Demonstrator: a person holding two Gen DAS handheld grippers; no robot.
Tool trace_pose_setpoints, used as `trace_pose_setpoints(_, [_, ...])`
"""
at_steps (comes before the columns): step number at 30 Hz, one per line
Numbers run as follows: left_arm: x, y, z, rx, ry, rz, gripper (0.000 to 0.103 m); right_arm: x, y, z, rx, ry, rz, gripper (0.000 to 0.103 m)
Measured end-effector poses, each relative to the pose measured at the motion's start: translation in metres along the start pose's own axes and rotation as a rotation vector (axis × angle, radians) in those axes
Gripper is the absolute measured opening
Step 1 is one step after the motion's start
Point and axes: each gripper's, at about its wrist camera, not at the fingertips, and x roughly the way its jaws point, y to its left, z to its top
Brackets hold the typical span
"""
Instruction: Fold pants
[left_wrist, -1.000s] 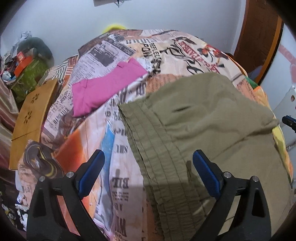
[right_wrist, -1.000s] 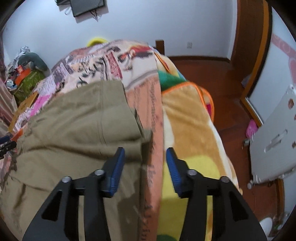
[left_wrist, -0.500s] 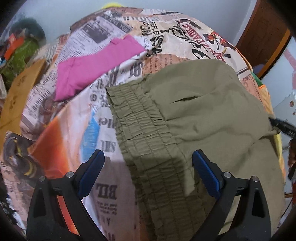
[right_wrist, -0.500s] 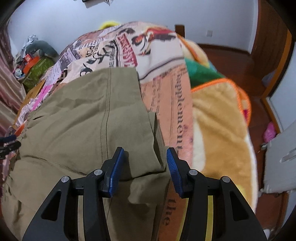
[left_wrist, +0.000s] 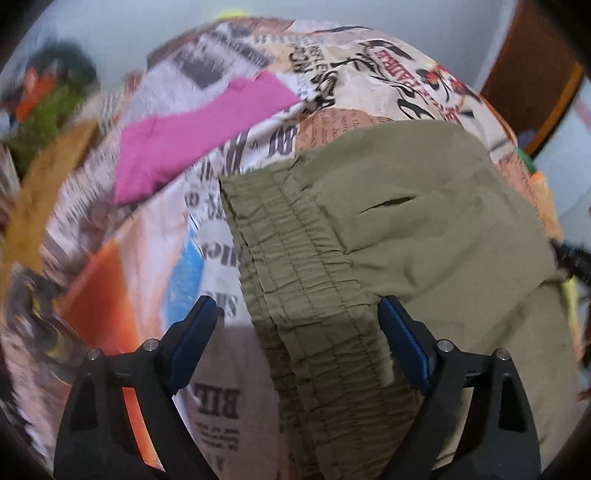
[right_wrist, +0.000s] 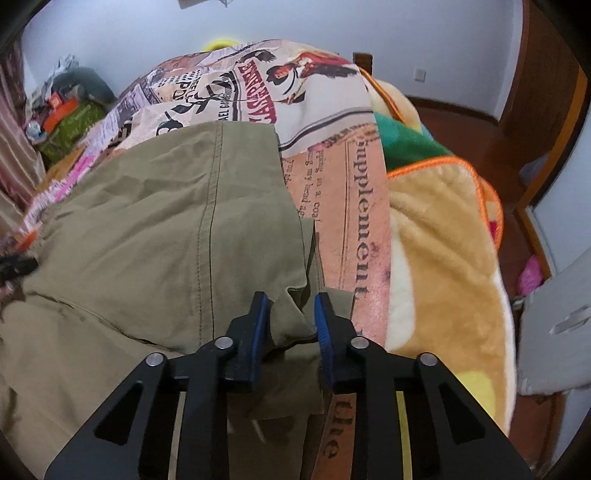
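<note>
Your right tool (right_wrist: 290, 314) is closing on a raised fold of the pants (right_wrist: 155, 236) at their near right edge; cloth sits between the blue pads, but they do not yet seem to press it. A second ago those jaws stood much wider, over the bare edge of the bed. Your left tool (left_wrist: 295, 332) stands wide and is starting to narrow, straddling the gathered waistband (left_wrist: 295, 258) without touching it; it has come lower and nearer the cloth than before. So both ends are about to be taken, and the fold can probably start once both grips bite. The pants lie flat on the printed bedspread (left_wrist: 207, 398). Farther off, a pink garment (left_wrist: 195, 133) lies untouched.
</note>
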Motion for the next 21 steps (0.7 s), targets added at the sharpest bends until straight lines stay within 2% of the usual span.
trace_pose_setpoints(3, [-0.004,-0.014,-0.001,0.093,-0.041,0.098,0.091,0.001,0.005,0.000,-0.047,-0.013,-0.047,0.020])
trace_pose_setpoints(5, [-0.005,-0.014,0.001,0.104,-0.041,0.116,0.091,0.001,0.007,0.001,-0.063,-0.013,-0.066,0.019])
trace_pose_setpoints(14, [-0.003,0.001,0.003,0.065,-0.004,0.052,0.090,-0.001,0.014,-0.004,-0.096,0.023,-0.077,0.018])
trace_pose_setpoints(21, [-0.004,0.005,-0.002,0.048,-0.022,0.015,0.092,0.001,0.015,-0.002,-0.077,0.043,-0.089,0.018])
